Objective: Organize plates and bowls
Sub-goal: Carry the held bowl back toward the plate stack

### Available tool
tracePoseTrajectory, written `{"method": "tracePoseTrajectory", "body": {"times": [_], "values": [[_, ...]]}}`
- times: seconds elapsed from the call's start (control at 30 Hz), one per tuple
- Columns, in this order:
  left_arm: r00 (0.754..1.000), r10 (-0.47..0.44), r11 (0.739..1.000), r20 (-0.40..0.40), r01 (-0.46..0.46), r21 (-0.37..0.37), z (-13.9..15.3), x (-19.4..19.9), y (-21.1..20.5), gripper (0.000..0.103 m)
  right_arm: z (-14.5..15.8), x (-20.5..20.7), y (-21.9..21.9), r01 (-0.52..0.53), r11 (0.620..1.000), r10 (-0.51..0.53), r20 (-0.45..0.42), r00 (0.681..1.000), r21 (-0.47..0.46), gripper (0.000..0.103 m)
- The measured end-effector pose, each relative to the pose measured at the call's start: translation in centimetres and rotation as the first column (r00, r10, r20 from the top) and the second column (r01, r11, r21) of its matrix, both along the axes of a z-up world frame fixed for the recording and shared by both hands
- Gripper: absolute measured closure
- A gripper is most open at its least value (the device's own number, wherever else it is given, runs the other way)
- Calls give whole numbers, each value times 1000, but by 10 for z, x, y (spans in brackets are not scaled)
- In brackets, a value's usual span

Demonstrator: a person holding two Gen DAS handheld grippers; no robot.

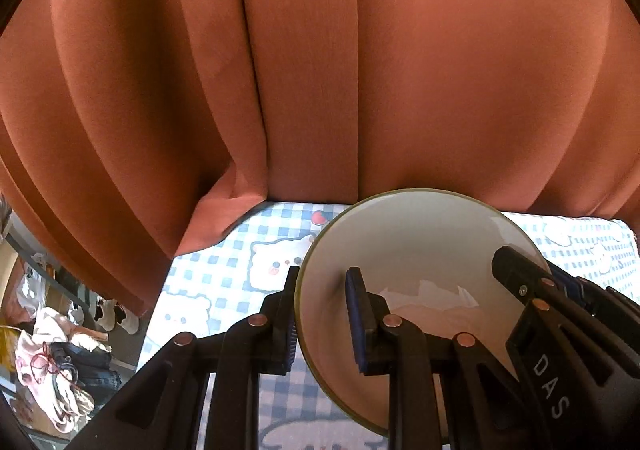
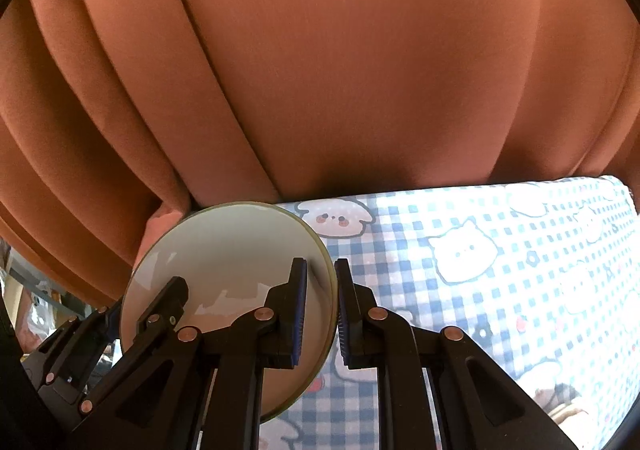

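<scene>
Cream glazed ceramic, with a thin olive-green rim, made up the round shallow bowl (image 1: 416,250) that both tools carried between them, clear of the blue-and-white checked tablecloth printed with cartoon animals (image 1: 224,262); the bowl hung tilted, its hollow turned toward the cameras, with the rust-orange pleated curtain (image 1: 320,70) close behind it. The left gripper (image 1: 322,314) had its tongs narrowed onto the bowl's left rim, one blue-padded finger outside the wall and the other inside the hollow; the right gripper (image 2: 321,306) was clamped the same way on the opposite rim, one pad within and one without, so the dish was pinched at two facing points. That two-sided hold looked chosen for steadiness; a smooth glazed wall gripped at a single edge would likely swing or slip, whereas opposed pinches share the weight and keep the tilt in check. Both tools pointed steeply downward and forward, set side by side and angled slightly toward one another across the bowl; in each view the other tool's black finger showed at the far rim. No plates or other bowls appeared in either view, so where this dish was bound could not be told; clutter lay on the floor (image 1: 60,350) beyond the table's left edge.
</scene>
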State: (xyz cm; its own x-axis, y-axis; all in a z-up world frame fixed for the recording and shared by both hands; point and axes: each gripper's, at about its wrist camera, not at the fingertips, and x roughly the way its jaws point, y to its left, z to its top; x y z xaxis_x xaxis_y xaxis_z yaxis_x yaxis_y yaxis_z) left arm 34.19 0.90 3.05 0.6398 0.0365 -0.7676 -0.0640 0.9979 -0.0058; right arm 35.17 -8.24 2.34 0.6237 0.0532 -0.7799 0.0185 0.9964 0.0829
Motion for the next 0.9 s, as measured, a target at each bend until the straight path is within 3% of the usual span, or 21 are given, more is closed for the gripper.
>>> {"method": "tracePoseTrajectory", "body": {"times": [0.6,0.9], "values": [[991,-130,991,29,130,-20,18,-99,-10,84,41,-130,-14,127,992,-127,49,991,-2,86],[989,-143,989,27,144,-17,18,-142,-36,84,55,-188,-47,141,990,-140,56,989,-13,86]]}}
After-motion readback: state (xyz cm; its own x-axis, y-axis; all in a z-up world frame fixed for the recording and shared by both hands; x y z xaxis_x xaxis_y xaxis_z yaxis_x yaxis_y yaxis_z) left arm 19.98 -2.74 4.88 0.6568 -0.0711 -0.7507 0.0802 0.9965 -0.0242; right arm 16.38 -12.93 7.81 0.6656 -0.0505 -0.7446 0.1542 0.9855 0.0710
